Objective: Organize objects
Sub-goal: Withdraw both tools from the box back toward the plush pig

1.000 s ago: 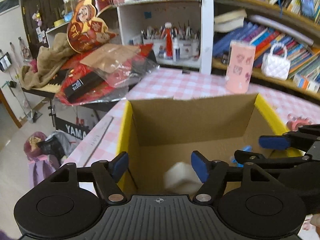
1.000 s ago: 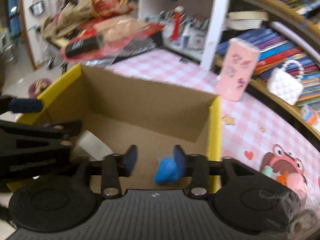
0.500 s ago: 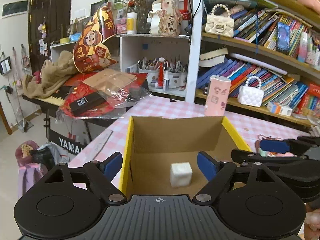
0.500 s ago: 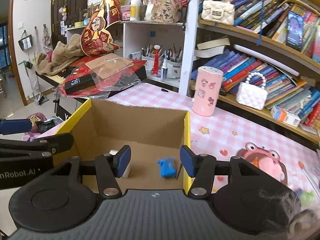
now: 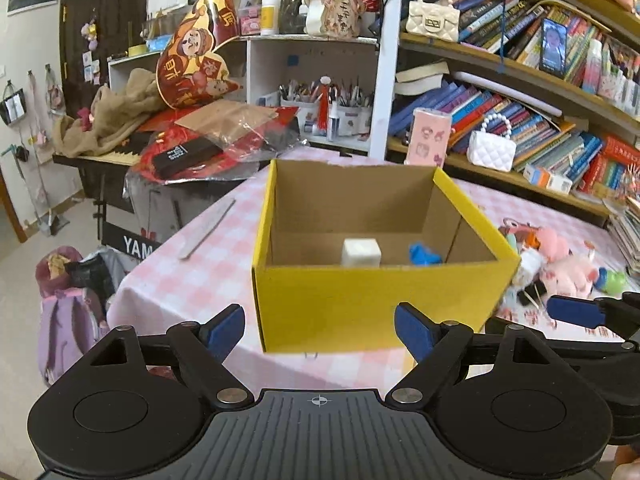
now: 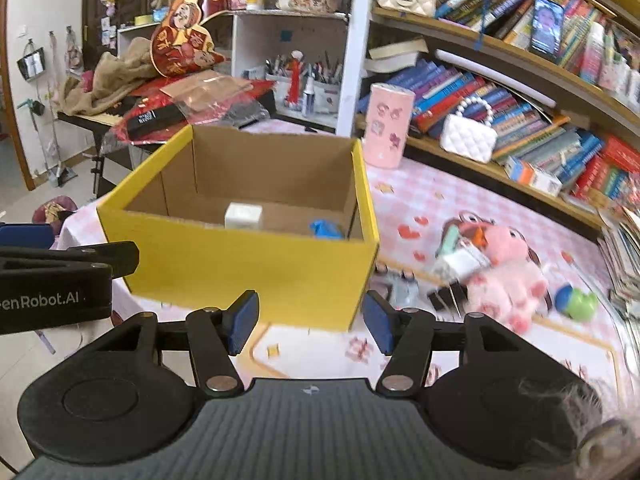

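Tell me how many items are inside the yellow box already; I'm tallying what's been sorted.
2. A white cube sits mid-floor of the yellow box; a blue object lies to its right, near the right wall. The front wall may hide more.

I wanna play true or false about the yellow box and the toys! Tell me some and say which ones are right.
1. A white cube sits inside the yellow box. True.
2. The blue toy lies outside the box. False: it is inside, beside the cube.
3. The left gripper holds the cube. False: nothing is between its jaws.
4. A pink plush pig lies on the checked tablecloth. True.
5. The box has a lid on. False: its top is open.
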{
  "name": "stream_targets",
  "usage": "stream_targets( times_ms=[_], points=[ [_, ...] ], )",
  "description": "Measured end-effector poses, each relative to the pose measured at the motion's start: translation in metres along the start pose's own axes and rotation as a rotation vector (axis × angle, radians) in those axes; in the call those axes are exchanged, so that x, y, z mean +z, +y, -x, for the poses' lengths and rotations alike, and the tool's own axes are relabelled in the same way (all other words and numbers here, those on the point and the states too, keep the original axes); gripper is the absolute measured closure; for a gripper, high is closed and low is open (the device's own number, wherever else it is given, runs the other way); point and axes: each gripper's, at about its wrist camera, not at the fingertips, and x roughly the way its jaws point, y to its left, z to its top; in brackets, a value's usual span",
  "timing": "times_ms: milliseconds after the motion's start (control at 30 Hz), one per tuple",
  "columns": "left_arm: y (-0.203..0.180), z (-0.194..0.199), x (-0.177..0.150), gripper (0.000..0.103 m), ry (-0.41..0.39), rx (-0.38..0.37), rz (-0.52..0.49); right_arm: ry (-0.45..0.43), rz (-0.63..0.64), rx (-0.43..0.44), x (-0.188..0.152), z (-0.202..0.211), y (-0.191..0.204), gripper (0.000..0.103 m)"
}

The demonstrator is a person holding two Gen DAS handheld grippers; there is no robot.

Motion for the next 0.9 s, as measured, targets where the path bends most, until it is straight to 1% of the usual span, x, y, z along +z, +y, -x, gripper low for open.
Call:
stream_targets(
  times_ms=[133,267,400,567,900],
  points=[
    [-0.002,0.005,-0.013,0.019,0.03,-0.009,-0.008,0.036,-0.023,-0.029,-0.016,0.007,0.001,0.045],
    [-0.008,0.011,-0.024,0.019,0.057,-0.031,-0.023,0.068,-0.037,-0.074,-0.033,0.017,-0.002,0.041],
    [-0.021,0.013,-0.033,0.019,0.087,-0.081,-0.058,0.094,-0.066,-0.118,-0.048,0.027,-0.013,0.039],
    [-0.044,0.014,-0.038,0.018,0.104,-0.145,-0.11,0.116,-0.105,-0.176,-0.063,0.039,-0.029,0.038],
    [-0.108,0.006,-0.041,0.018,0.139,-0.286,-0.224,0.146,-0.251,-0.323,-0.09,0.061,-0.087,0.036]
  ],
)
